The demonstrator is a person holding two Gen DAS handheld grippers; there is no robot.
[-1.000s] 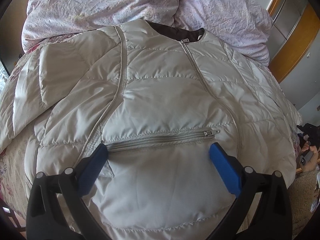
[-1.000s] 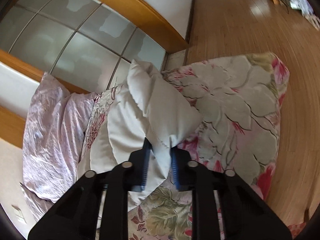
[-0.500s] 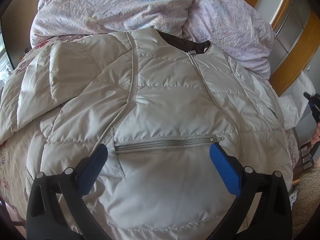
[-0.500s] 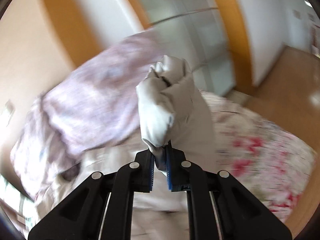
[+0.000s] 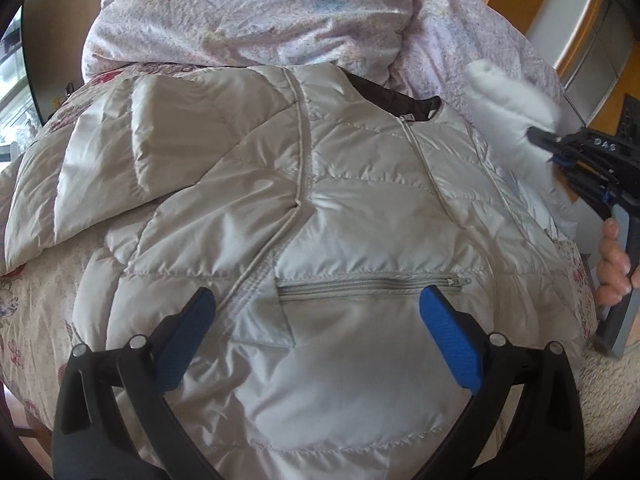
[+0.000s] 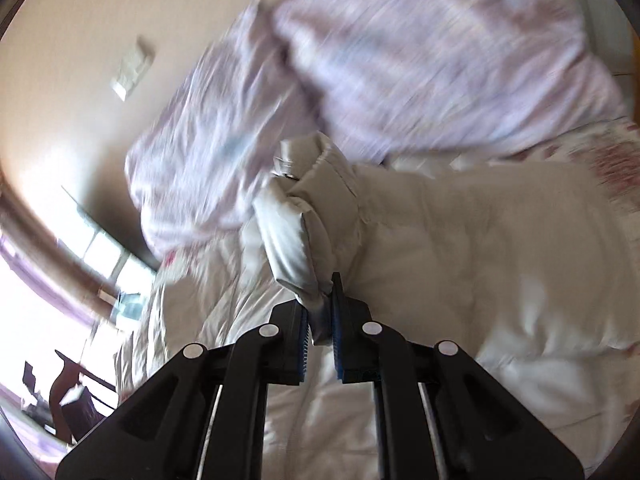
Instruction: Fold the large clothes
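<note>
Jacket (image 5: 320, 216): pale quilted, spread front-up on the bed (image 5: 36, 300) so its sides can fold inward.
Far sleeve (image 5: 132, 168): already lies across the chest.
Right gripper (image 6: 320, 320): clenched on the other sleeve's cuff (image 6: 308, 236), raised clear to carry it over.
Left gripper (image 5: 316, 332): released, hovering above the pocket zip (image 5: 372, 282), holding nothing.
</note>
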